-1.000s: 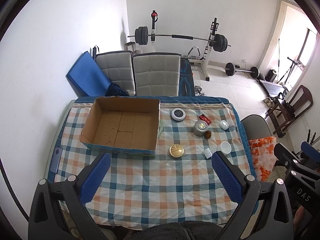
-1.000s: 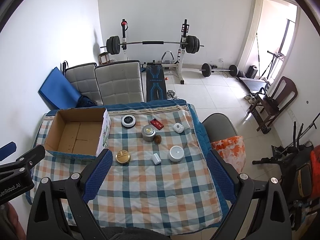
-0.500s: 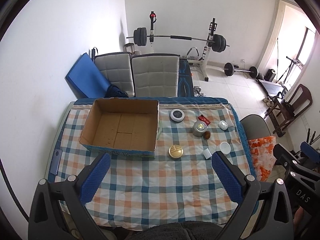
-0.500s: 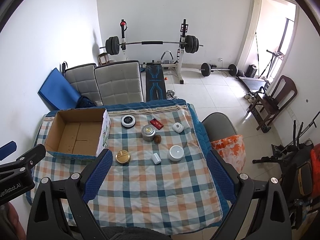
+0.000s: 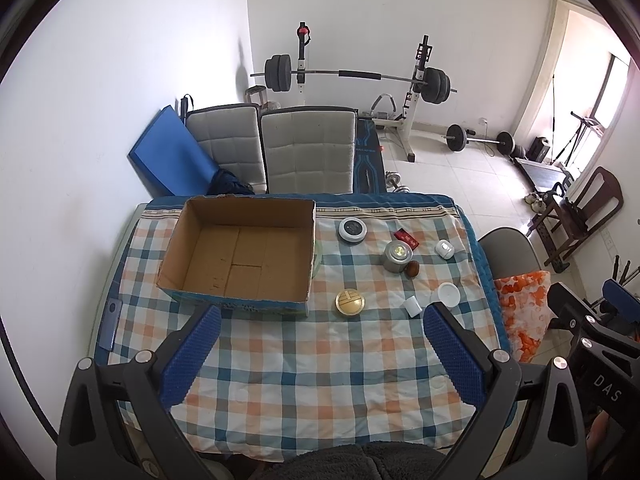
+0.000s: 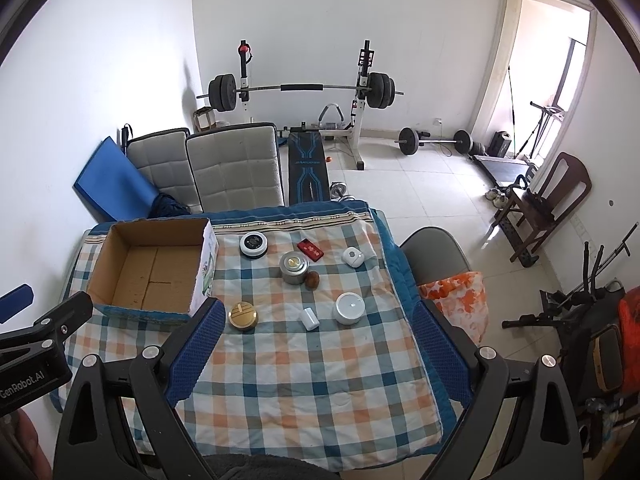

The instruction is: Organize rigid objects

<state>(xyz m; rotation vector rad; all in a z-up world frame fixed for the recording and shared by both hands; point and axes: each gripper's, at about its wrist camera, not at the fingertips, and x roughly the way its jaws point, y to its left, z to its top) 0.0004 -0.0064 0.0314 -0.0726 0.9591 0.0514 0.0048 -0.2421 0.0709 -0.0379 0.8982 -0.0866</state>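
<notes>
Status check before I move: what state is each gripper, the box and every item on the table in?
left gripper: open, empty
right gripper: open, empty
cardboard box: open, empty
gold tin: lidded, upright
silver tin: lidded, upright
white vial: lying down
red box: flat
white round jar: lidded

I am looking into a room of a home that doubles as a gym. Ahead of my grippers stands a table under a checked cloth (image 5: 320,360), with two padded grey chairs (image 5: 308,148) pushed against its far edge. Beyond them, by the white back wall, a barbell on a rack (image 6: 300,88) stands over a weight bench (image 6: 308,172). Farther right a smaller barbell (image 6: 434,140) lies on the pale tiled floor, and a wooden chair (image 6: 548,204) stands near the bright doorway.
</notes>
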